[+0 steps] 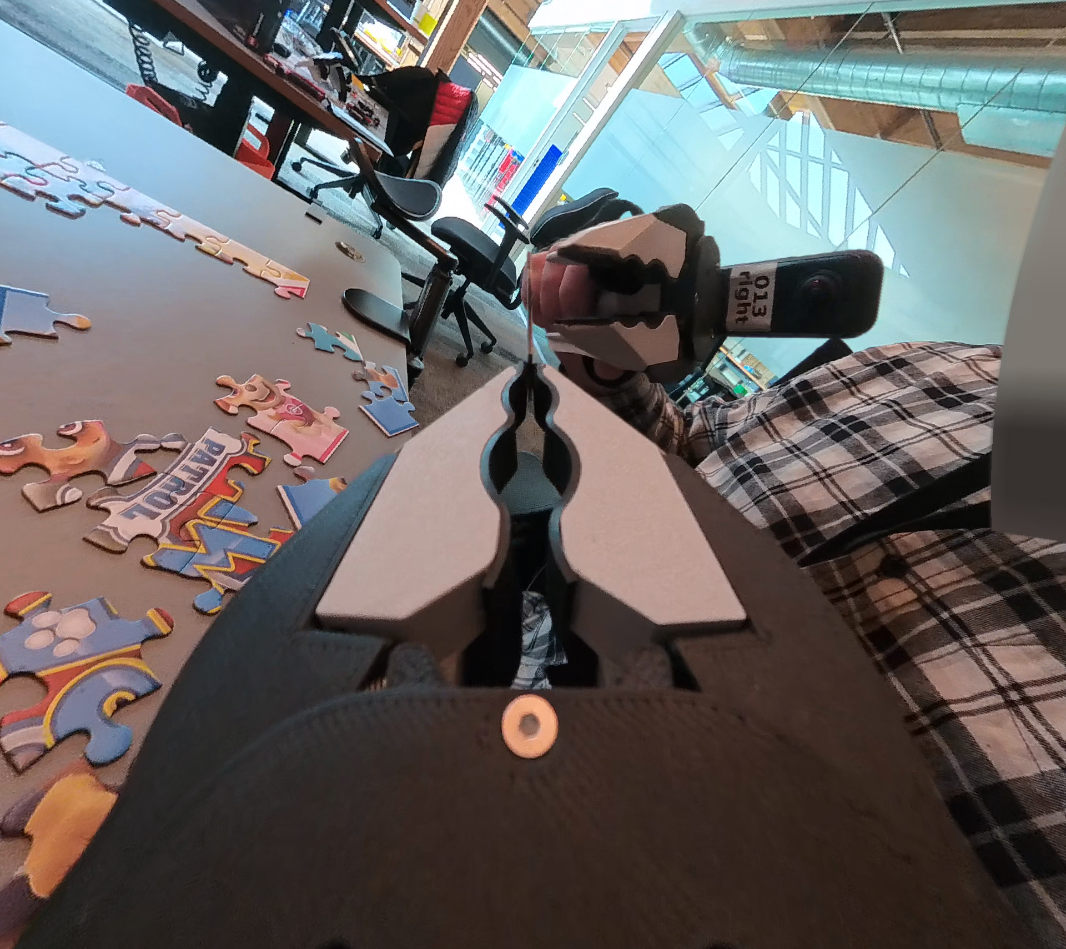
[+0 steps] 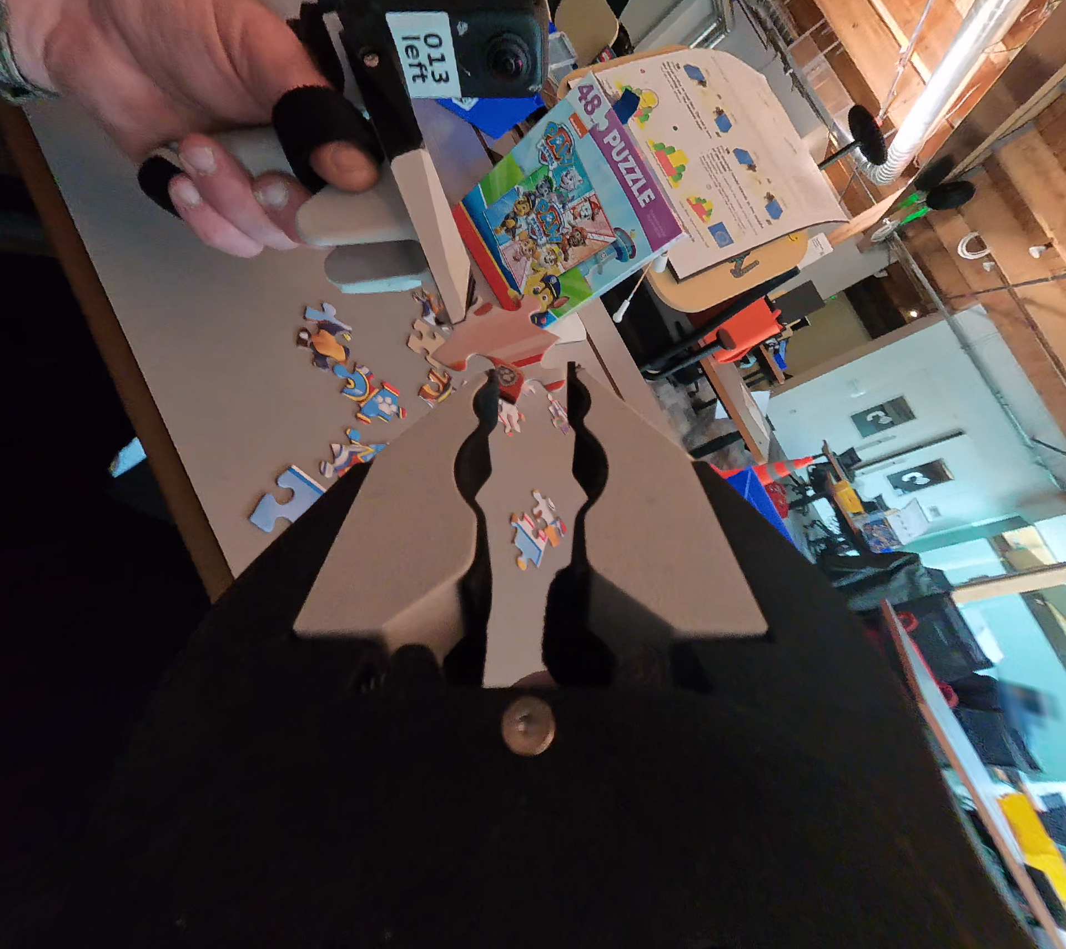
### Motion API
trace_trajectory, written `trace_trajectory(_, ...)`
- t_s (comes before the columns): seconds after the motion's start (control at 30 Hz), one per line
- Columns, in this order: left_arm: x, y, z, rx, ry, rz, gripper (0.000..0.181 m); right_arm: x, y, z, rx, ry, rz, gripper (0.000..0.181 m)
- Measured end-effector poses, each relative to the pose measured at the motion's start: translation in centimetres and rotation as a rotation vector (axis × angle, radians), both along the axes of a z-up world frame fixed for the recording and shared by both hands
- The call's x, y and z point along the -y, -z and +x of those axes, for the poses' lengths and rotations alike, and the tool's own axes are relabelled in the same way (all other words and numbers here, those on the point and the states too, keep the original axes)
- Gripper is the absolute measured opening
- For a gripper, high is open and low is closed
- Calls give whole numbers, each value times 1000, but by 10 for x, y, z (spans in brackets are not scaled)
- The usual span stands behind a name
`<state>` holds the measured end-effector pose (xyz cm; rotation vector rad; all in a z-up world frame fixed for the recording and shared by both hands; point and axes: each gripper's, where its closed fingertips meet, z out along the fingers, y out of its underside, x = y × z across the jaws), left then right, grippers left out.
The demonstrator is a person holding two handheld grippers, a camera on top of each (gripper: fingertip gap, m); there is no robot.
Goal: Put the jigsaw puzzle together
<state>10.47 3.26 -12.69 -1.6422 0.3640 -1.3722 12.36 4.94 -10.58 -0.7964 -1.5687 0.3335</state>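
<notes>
**Clerk:** Listing by size, the grey table [image 1: 173, 344] comes first. It lies to the left of the left gripper [image 1: 528, 376] in its own view, and behind and below the right gripper [image 2: 530, 379] in the other view.

**Checker:** Next entry?

**Clerk:** The plaid sleeve [image 1: 836, 460], right of the left gripper and seen from the left wrist only. Then the left hand [image 2: 144, 44] on its handle, up and left of the right gripper's tips and seen from the right wrist only.

**Checker:** Printed goods?

**Clerk:** An illustrated sheet [image 2: 721, 142] and the puzzle box [image 2: 565, 206], ahead of the right gripper and slightly to its right. The left wrist view shows neither.

**Checker:** Puzzle stock?

**Clerk:** A joined border strip [image 1: 144, 211], far to the left of the left gripper, in the left wrist view only. A joined cluster [image 1: 190, 494] of red, blue and white pieces lies nearer on that side. Loose pieces [image 2: 369, 396] are scattered to the left of the right gripper.

**Checker:** And the held item?

**Clerk:** One puzzle piece [image 1: 528, 321], pinched edge-on at the left gripper's tips. From the right wrist its pinkish face [image 2: 496, 338] shows, just ahead of the right gripper's tips.

**Checker:** Jaws?

**Clerk:** The left gripper is clamped on that piece. The right gripper's are parted, with table visible between them.
</notes>
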Motion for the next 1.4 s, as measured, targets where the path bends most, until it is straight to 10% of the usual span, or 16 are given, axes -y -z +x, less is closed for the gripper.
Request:
trace_trajectory(0.4,-3,-8,8,84,67,-16,0,-10,3,-5,49,131,603,14)
trace_trajectory(1.4,-18,-8,12,115,88,-51,0,-24,6,6,32,143,600,20)
